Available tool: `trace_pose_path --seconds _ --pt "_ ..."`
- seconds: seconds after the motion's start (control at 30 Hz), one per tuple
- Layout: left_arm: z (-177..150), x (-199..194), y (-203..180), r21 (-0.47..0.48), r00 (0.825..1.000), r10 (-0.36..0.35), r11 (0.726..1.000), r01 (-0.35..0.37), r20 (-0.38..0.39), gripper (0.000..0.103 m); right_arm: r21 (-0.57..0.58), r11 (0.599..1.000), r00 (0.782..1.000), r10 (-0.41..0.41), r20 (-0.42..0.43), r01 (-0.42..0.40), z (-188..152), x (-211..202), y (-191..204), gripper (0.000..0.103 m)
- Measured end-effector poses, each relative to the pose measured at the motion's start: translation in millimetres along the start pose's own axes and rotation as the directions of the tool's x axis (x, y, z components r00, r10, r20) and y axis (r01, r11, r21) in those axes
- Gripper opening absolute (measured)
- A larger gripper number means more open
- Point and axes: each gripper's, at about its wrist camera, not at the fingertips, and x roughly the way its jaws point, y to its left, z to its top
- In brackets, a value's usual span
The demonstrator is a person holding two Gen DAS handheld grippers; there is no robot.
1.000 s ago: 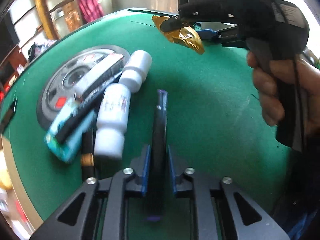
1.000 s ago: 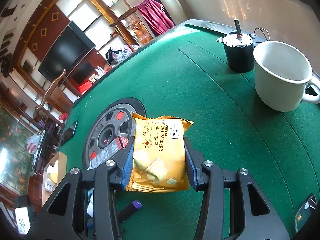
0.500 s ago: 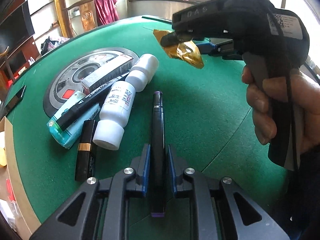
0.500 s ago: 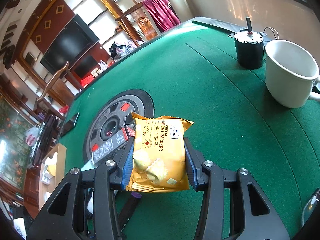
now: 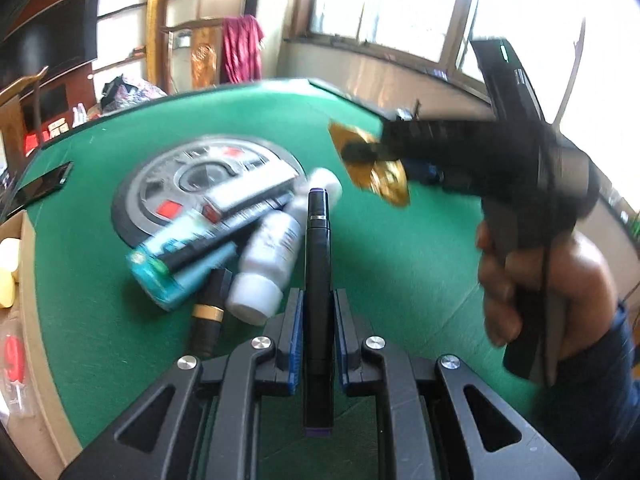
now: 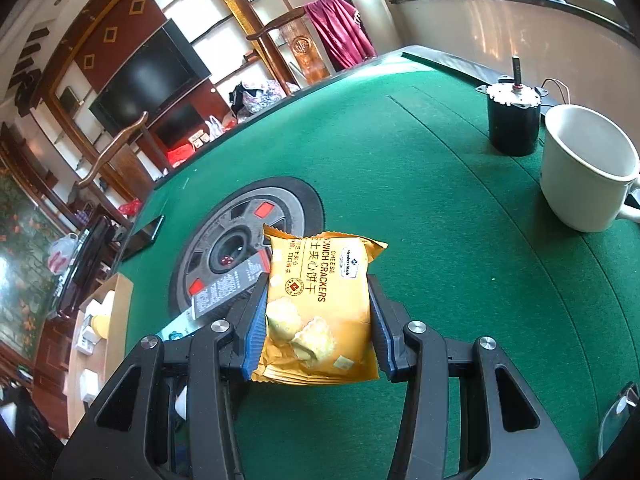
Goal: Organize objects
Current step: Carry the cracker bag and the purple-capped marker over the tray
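A slim black cylindrical pen with a purple end (image 5: 318,288) lies lengthwise between the left gripper (image 5: 316,316) fingers, clamped by their blue pads above the green felt table (image 5: 400,264). The right gripper (image 6: 318,320) fingers squeeze a yellow cheese cracker packet (image 6: 318,308) by its sides, off the table. Just left of the pen lie white plastic bottles (image 5: 268,256) and a teal tube (image 5: 176,268).

Right tongs (image 6: 318,330) clamped on a yellow cracker packet (image 6: 318,312), held above the green table (image 6: 440,220). Round wheel-pattern disc (image 6: 280,204) behind it, long grey box (image 6: 228,284) lying across the disc. White mug (image 6: 588,172) far right, black motor (image 6: 514,124) just behind it.
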Motion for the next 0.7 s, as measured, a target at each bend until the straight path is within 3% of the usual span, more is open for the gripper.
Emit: trace_pose_path --seconds 0.17,0.47,0.7 --pt "16 -13 31 -0.105 0.999 -0.004 0.994 0.01 0.051 0.013 -0.042 0.999 1.0 0.017 0.011 -0.017 -6 -1 13 0.044" --pt "20 -39 78 -0.207 0.988 0.071 0.977 -0.042 0.135 0.013 -0.145 0.988 0.997 0.065 0.039 -0.058 -27 -8 58 0.044" --pt "10 -73 117 -0.294 0.977 0.146 0.951 -0.095 0.156 0.013 -0.225 0.962 0.988 0.155 -0.018 -0.156 -56 -7 107 0.045"
